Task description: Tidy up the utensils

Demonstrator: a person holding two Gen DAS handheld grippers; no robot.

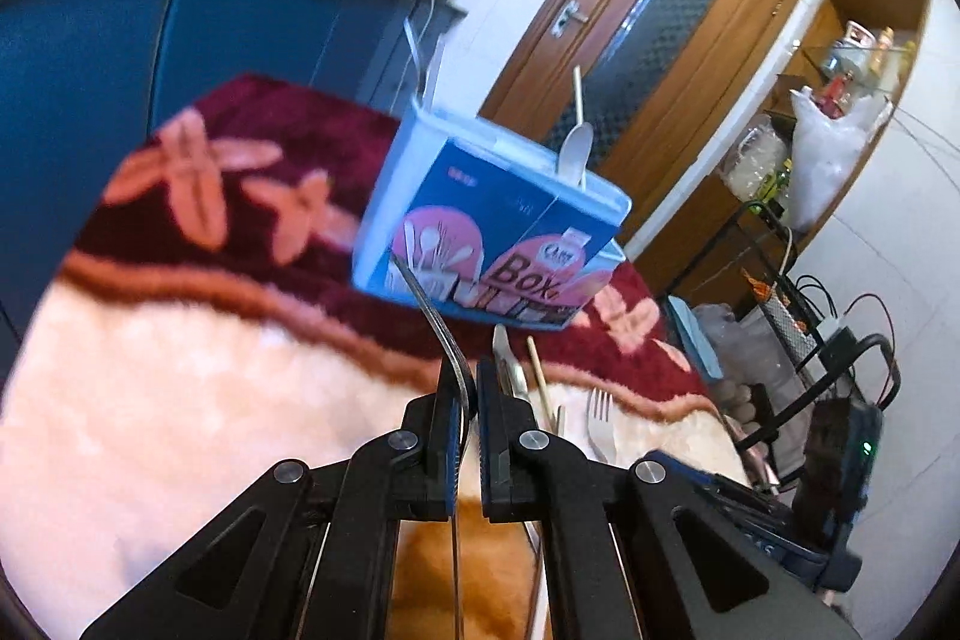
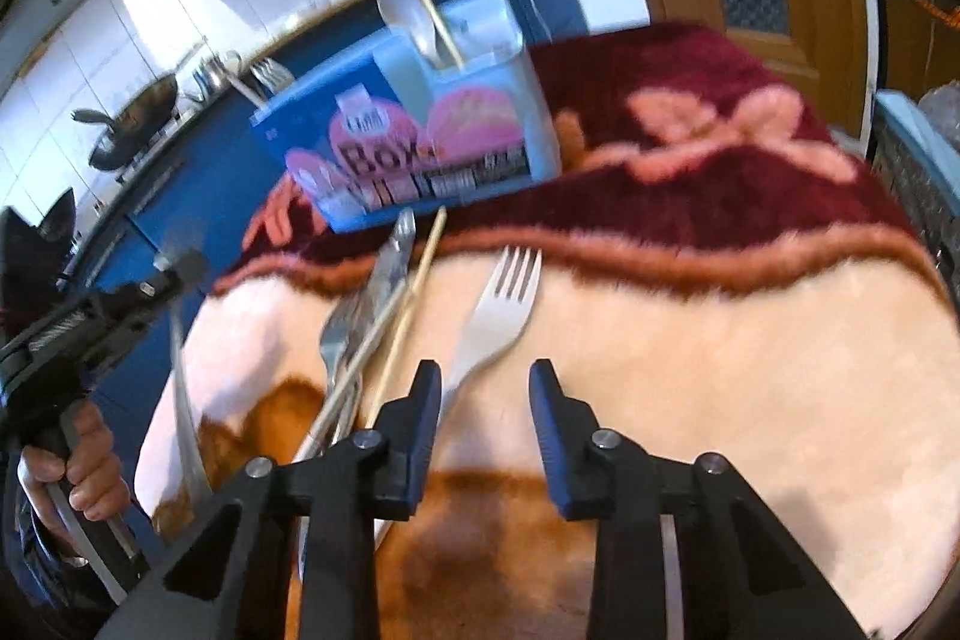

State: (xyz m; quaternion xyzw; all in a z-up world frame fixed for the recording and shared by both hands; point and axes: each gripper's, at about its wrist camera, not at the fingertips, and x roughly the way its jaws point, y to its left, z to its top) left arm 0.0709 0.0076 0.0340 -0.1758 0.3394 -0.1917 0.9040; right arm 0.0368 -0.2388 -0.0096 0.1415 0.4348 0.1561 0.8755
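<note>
Steel is what I have in my left gripper [image 1: 471, 400]: its jaws are clenched on a thin metal utensil [image 1: 441, 334] whose shaft curves up and away toward the blue utensil box [image 1: 486, 226]. Which kind of utensil it is I cannot tell from the left wrist view; only the narrow edge shows. In the right wrist view the same gripper [image 2: 180, 268] hangs to the left of the box, off the blanket's edge, with a long pale shaft dangling below it and a hand [image 2: 72, 466] on its handle.

I take the box as my landmark. It stands upright on the dark red part of the furry blanket [image 2: 720, 340], and a white spoon [image 2: 408, 16] and a wooden chopstick [image 2: 429, 4] already poke out of its top. In front of the box, on the cream part of the blanket, lie a white fork [image 2: 492, 316], another chopstick [image 2: 408, 316] and a loose heap of metal cutlery [image 2: 372, 304], the heap just left of the fork.

My right gripper [image 2: 486, 406] is released, nothing between its pads, and it hovers above the fork's handle on the near side of the box.

I judge the step in hand to be carrying the left utensil to the box. Next, that calls for lifting it over the rim, tipping it upright and letting go into a free compartment, while the right claw settles around the fork handle and closes.
</note>
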